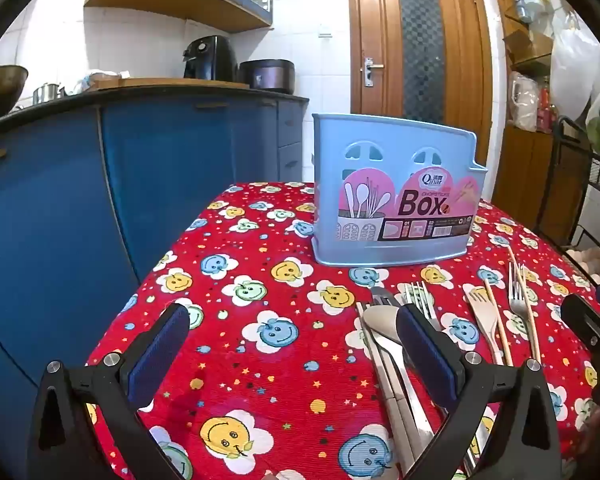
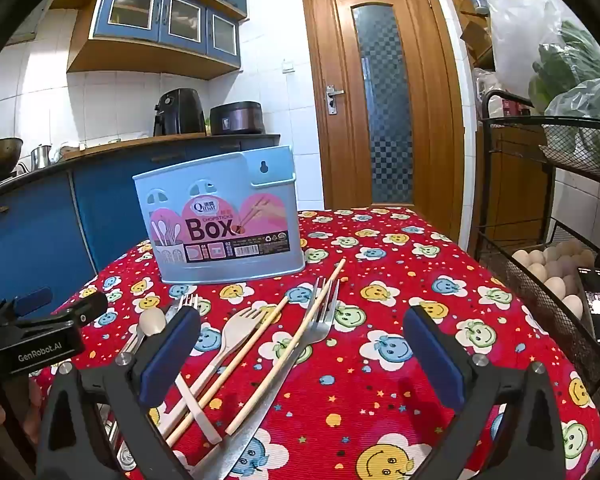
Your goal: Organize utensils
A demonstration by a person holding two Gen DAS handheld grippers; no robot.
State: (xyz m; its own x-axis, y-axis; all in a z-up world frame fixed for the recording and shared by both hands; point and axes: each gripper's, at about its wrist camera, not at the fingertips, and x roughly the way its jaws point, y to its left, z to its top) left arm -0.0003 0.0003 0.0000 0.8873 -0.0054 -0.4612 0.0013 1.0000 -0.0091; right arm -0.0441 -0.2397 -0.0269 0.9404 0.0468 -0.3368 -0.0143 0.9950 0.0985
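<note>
Metal fork [image 2: 300, 344] lies between right gripper [image 2: 304, 356] fingers, untouched.

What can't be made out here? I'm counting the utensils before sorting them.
- Inside of the chopsticks box: both views show only its front wall, so its contents are hidden.
- Utensil pile, left wrist view: the open left hand-held gripper finger covers part; handles run off the bottom edge.
- Metal fork and wooden fork, right wrist view: handle ends are cut off or hidden behind the open right hand-held gripper.
</note>
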